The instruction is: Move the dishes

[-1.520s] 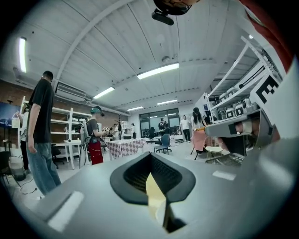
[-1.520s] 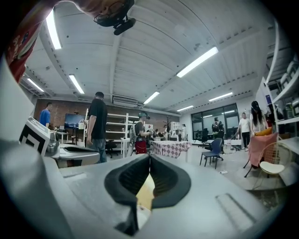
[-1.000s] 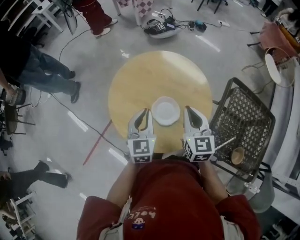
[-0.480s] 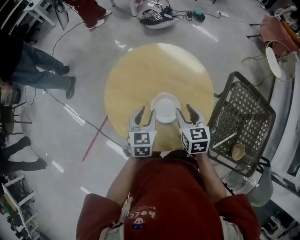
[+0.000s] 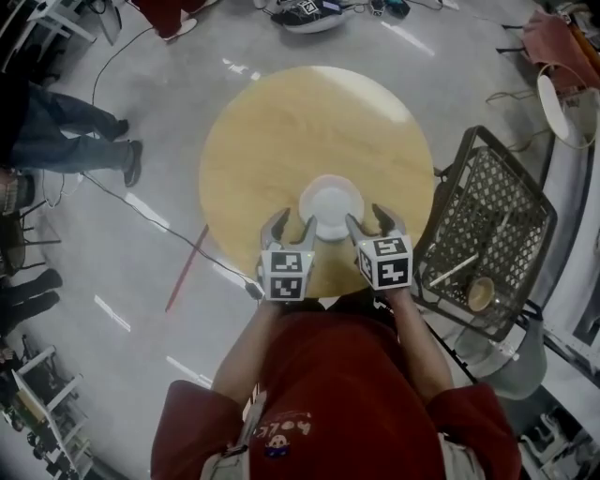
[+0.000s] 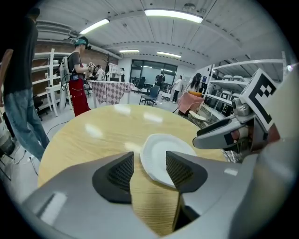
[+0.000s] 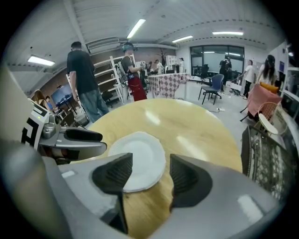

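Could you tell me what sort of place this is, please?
It looks like an open lab or workshop: strip lights overhead, white shelving, and cables trailing over the bare floor.

The head camera is looking steeply down from above the person, taking in the whole tabletop (image 5: 281, 122), with the left gripper (image 5: 293, 223) and right gripper (image 5: 367, 217) at its 6 o'clock edge. Each gripper camera is riding close behind its own jaws, facing low across the tabletop. All three views are sharing the plate (image 5: 330, 202); each gripper view is also catching the other gripper.
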### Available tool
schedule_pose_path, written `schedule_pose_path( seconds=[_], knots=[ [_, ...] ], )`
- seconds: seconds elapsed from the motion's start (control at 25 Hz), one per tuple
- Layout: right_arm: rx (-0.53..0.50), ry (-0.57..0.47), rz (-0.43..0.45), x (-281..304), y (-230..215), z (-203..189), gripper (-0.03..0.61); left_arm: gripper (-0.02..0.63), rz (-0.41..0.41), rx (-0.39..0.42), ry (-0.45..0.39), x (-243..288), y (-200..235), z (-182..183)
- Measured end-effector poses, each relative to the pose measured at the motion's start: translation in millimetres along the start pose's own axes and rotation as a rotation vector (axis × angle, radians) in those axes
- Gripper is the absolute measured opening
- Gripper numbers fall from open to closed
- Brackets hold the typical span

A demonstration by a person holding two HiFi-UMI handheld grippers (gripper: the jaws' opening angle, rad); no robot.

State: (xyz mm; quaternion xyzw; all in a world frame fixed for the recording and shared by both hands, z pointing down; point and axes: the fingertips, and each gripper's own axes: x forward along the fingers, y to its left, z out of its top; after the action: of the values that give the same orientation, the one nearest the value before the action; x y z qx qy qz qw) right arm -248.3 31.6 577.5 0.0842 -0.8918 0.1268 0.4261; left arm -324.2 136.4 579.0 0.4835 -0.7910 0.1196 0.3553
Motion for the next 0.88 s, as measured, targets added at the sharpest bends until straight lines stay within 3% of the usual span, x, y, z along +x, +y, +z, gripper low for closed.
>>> schedule_pose_path(
  seconds=[0.24, 0.88],
  knots=[
    [0.021, 0.064, 0.005, 14, -3, -12, 0.238, 0.245, -0.012, -0.012, 0.079, 12, 1, -18],
    [0.046, 0.124, 0.021, 34, -5, -30, 0.238, 0.23, -0.017, 0.026, 0.158, 27, -3, -26]
  ],
)
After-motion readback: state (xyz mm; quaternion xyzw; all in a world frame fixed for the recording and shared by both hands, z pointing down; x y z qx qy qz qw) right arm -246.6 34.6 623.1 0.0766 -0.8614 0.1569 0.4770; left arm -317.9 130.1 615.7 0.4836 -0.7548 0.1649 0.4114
